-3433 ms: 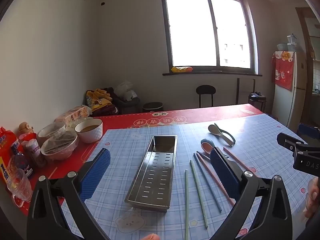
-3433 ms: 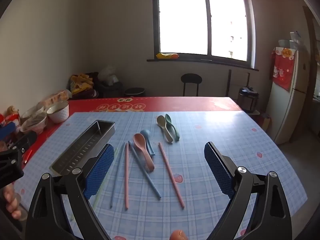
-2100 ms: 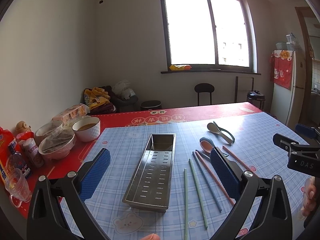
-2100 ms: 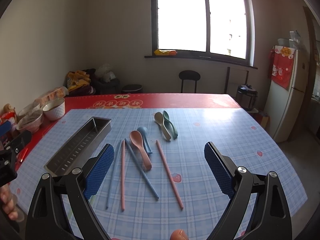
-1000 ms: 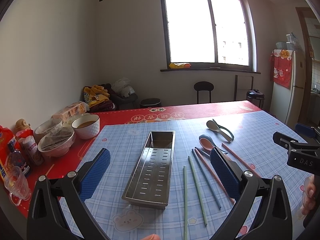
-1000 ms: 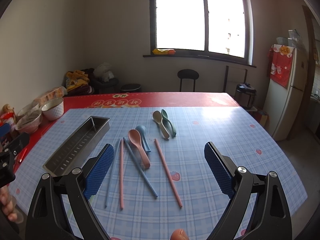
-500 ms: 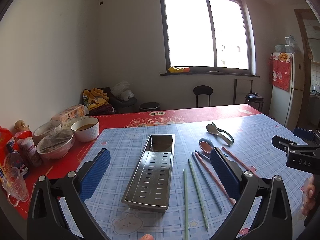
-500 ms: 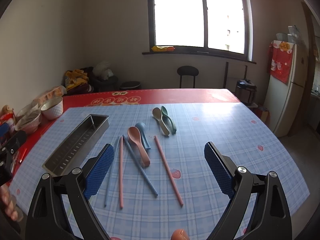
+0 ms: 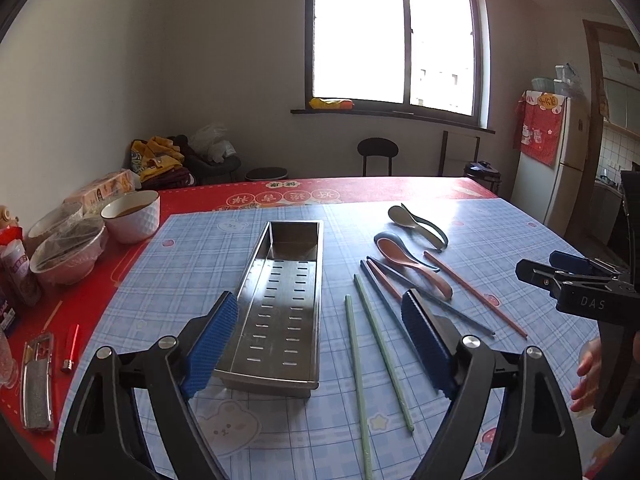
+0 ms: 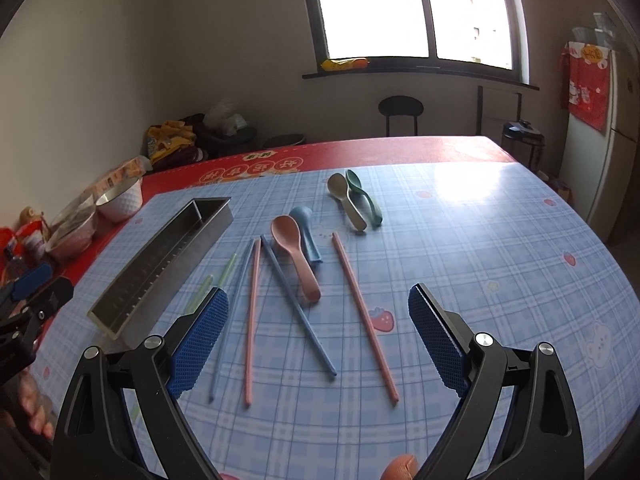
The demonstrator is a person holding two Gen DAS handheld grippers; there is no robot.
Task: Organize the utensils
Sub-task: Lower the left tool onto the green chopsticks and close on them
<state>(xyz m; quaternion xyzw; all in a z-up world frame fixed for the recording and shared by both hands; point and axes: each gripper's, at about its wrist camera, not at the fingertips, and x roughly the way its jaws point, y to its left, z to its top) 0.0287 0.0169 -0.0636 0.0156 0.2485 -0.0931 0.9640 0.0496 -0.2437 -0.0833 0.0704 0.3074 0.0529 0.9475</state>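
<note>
The left tongs (image 9: 320, 344) hang above the near end of the steel tray (image 9: 280, 296). Their jaws are closing with nothing between the pads, and the tray's near rim sits just ahead of the left pad. The tray runs lengthwise away from these tongs, almost along the line they point, and it holds no utensils.

Just right of the tray, ahead of the right pad of the left tongs, two green chopsticks (image 9: 380, 348) lie side by side, also pointing away. Beyond them are a dark blue chopstick (image 9: 384, 304) and a pink spoon (image 9: 416, 268).

The right tongs (image 10: 318, 344) stand wide apart and empty over the desk (image 10: 500, 248). Between their pads and just ahead lie a pink chopstick (image 10: 252, 320), a blue chopstick (image 10: 300, 308) and a second pink chopstick (image 10: 364, 320), all with their long axes roughly along the pointing line, fanning slightly. The pink spoon (image 10: 294, 252) and a blue spoon (image 10: 306, 228) lie farther out, and two more spoons (image 10: 354, 200) farther still.

From the right tongs the tray (image 10: 160, 264) lies off to the left. These tongs look the nearer to the loose chopsticks, though the wide lens makes depth hard to judge. A pick here probably needs the jaws turned across a stick's length.
</note>
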